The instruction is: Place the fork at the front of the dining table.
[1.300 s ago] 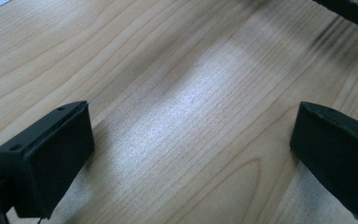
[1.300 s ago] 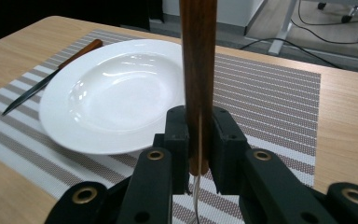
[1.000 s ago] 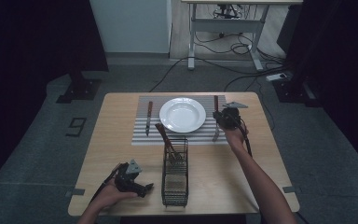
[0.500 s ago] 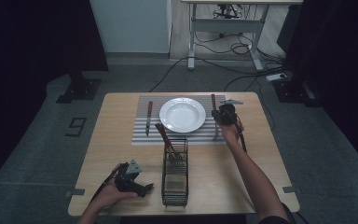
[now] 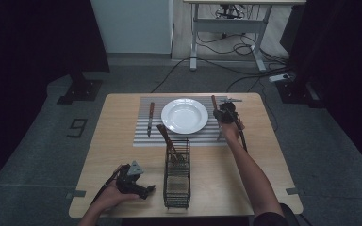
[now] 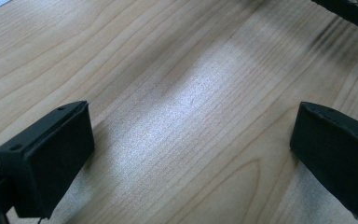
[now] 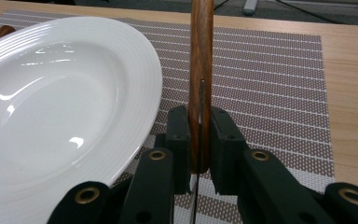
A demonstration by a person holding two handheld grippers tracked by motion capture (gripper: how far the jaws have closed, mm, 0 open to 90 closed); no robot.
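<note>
Both pads hide the wooden-handled utensil's (image 7: 201, 60) lower handle.

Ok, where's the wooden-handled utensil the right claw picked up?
The wooden-handled utensil is clamped in the right claw, over the striped placemat just right of the white plate in the high view.

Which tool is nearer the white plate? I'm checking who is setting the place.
Right. The right tool sits just beside the white plate, gripping a wooden-handled utensil; the left tool rests far off at the table's near edge.
</note>
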